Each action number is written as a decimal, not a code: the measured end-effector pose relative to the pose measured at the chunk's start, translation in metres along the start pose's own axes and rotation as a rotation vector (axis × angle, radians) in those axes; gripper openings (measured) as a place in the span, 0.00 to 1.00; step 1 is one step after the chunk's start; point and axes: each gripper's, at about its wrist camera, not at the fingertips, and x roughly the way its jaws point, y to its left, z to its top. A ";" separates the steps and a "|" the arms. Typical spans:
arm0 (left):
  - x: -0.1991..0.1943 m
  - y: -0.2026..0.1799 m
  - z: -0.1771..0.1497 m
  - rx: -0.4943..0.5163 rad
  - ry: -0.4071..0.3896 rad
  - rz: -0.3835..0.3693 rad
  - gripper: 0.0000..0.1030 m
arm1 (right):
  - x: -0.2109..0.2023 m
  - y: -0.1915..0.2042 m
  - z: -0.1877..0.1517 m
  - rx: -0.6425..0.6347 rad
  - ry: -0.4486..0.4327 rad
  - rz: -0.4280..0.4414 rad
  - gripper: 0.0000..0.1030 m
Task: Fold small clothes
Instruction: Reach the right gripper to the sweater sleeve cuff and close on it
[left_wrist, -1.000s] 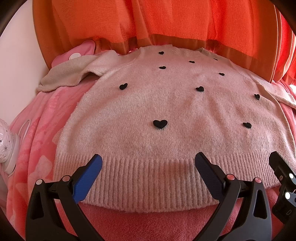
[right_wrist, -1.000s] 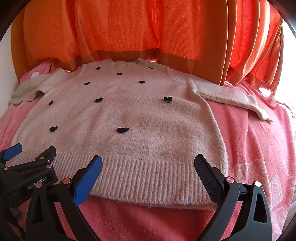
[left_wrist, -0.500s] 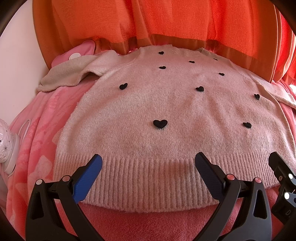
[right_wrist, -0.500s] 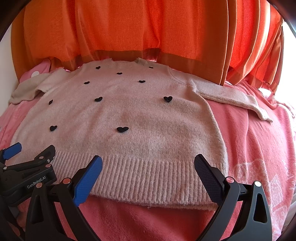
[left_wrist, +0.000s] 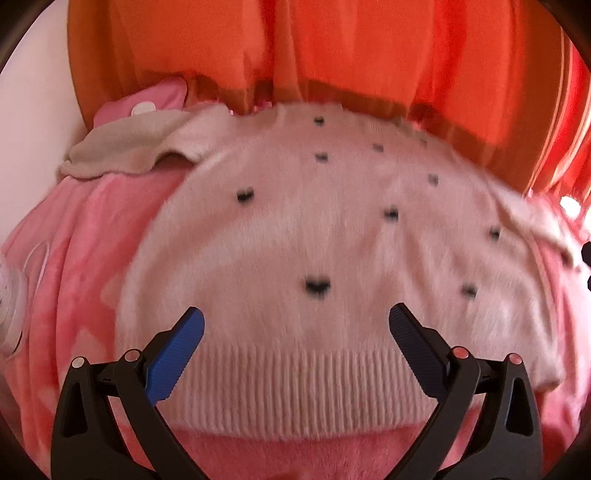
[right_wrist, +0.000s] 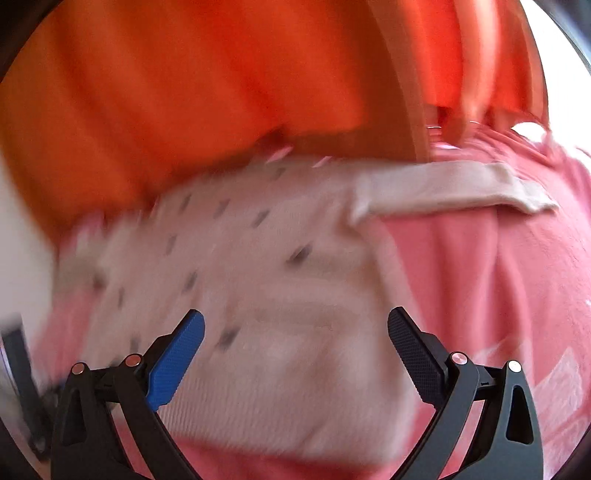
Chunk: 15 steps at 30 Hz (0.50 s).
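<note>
Across the fuzzy pink blanket (left_wrist: 92, 258), the pale pink knitted sweater with small black hearts (left_wrist: 314, 240) lies flat, front up, sleeves spread, so its edges are reachable for folding. Left gripper (left_wrist: 295, 332) hovers spread wide over the ribbed hem (left_wrist: 295, 387); right gripper (right_wrist: 295, 332), equally released, holds nothing, facing the right sleeve (right_wrist: 461, 188).

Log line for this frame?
pale pink knit sweater with black hearts: flat, unfolded | left gripper: open | right gripper: open
</note>
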 end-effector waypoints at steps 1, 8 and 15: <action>0.002 0.004 0.011 -0.011 -0.007 -0.013 0.95 | 0.008 -0.022 0.016 0.027 -0.013 -0.068 0.95; 0.035 0.006 0.074 -0.088 -0.036 0.016 0.95 | 0.096 -0.192 0.073 0.405 0.070 -0.238 0.94; 0.084 -0.002 0.083 -0.042 0.001 0.114 0.95 | 0.147 -0.240 0.095 0.632 0.060 -0.263 0.44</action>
